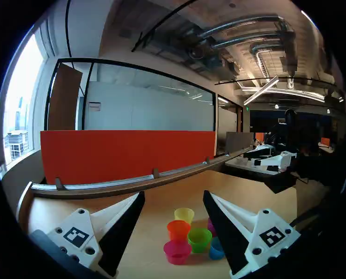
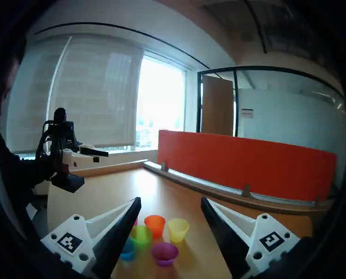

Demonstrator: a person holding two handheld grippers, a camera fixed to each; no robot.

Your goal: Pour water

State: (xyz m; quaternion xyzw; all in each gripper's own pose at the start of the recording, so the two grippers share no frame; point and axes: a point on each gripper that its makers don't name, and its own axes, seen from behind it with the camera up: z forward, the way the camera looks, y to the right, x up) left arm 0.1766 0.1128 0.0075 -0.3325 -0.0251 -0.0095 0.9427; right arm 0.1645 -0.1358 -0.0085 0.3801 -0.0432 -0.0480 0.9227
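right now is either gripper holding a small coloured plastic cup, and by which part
Nothing is held: left gripper and right gripper are both open, apart from the small coloured plastic cups.

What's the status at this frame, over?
Left gripper jaws open, empty. Right gripper jaws open, empty. Cups clustered on table, untouched. Nothing between jaws and cups.

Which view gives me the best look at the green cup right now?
Left gripper view: the green cup shows its whole rim in the open gap between the fingers. The right gripper view shows the green cup too, crowded against one finger's edge.
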